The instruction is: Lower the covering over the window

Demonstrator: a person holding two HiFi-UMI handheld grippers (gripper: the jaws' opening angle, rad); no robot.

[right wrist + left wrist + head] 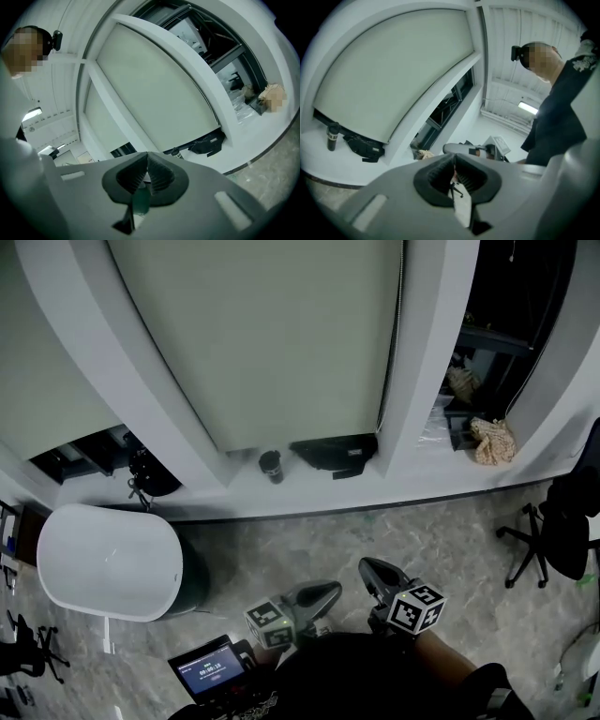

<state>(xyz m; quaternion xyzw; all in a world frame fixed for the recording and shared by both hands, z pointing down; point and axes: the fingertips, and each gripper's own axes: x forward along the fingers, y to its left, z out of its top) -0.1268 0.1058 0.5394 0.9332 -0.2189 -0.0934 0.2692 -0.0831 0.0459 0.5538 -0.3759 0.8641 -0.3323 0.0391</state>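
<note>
Left gripper (454,161): jaws clenched together, nothing between them. Right gripper (146,161): likewise closed and empty. Both are held low and near, well apart from the window.

Pale grey-green roller blind (272,334) hangs far ahead, its bottom edge just above the white window sill (244,495). A small black cup (271,466) and a black bag (337,454) sit on the sill.

Grey marbled floor (422,540) lies open between. White rounded table (108,559) at left, black office chair (553,531) at right.

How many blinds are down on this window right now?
2. The centre blind reaches almost to the sill; the left blind also hangs low. The right pane is uncovered. More panes may lie outside the frame.
</note>
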